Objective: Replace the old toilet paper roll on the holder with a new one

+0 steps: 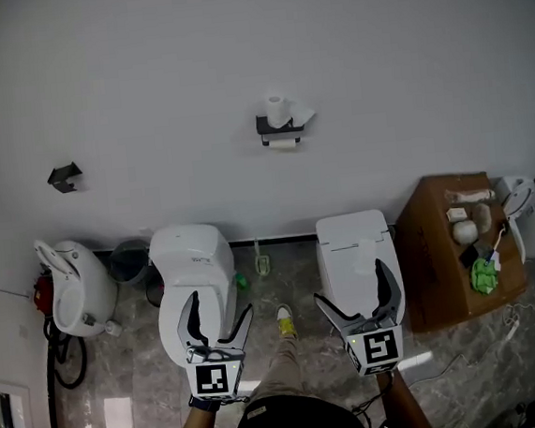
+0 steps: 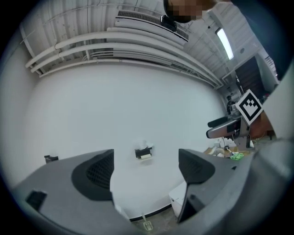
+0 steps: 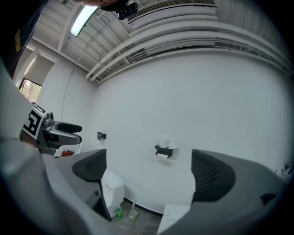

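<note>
Both your left gripper (image 1: pixel 220 307) and right gripper (image 1: pixel 350 285) are spread wide, gripping nothing, well apart from the black wall-mounted holder (image 1: pixel 267 126) ahead. One white toilet paper roll (image 1: pixel 277 109) stands upright on top of it; a slimmer pale roll (image 1: pixel 284 145) hangs underneath.

white toilet (image 1: pixel 193 261), second toilet (image 1: pixel 353 243), cardboard box (image 1: pixel 433 251), grey bin (image 1: pixel 131 261)

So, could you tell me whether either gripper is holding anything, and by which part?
Nothing is held. The left gripper and right gripper both have jaws apart and empty, well short of the paper holder.
</note>
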A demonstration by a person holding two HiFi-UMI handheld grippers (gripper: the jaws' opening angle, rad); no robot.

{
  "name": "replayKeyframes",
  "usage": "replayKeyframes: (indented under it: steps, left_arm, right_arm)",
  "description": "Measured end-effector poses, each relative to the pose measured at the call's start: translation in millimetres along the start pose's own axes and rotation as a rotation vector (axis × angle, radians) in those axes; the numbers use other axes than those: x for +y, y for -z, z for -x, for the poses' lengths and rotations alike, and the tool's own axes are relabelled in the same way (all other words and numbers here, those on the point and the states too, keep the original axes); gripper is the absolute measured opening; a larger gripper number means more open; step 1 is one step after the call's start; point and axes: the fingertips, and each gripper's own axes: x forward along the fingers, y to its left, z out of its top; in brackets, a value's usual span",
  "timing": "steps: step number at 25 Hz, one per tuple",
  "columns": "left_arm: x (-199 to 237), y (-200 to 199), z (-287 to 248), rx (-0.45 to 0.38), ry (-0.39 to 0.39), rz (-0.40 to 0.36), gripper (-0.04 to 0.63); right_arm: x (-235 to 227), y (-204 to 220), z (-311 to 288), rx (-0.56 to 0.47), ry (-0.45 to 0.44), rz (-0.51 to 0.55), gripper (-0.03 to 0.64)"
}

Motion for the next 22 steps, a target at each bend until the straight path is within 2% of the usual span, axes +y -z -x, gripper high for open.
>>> replayKeyframes:
  steps: [3,8,14,18,22]
  left_arm:
    - [-2.0,2.8,-49.7,-0.023,0.037,0.003,0.434]
    - [14.8,17.1,-140.8,-0.008,0.064,0.007,0.434]
    - [48.9,6.3,-235.0,-0.056,0.045,0.027,0.434]
    - [67.0,18.7,-281.4,-0.041,0.042,0.061,0.434]
    - [68.7,35.9,-314.1,-0.009,0.06,0.057,0.434]
  right_arm:
    - [-30.1,5.3,-29.1,0.008,0.037,0.015,0.574]
    - [-84.5,1.0,-104.0,0.001,0.087,0.013,0.574]
    - [-120.8,-1.0,-189.9,0.028,0.078,0.049,0.574]
    - [-129.3,4.5,-241.8,0.053,0.055,0.108,0.574]
    - [-137.4,22.2,-276.4,0.101,0.017,0.159,0.574]
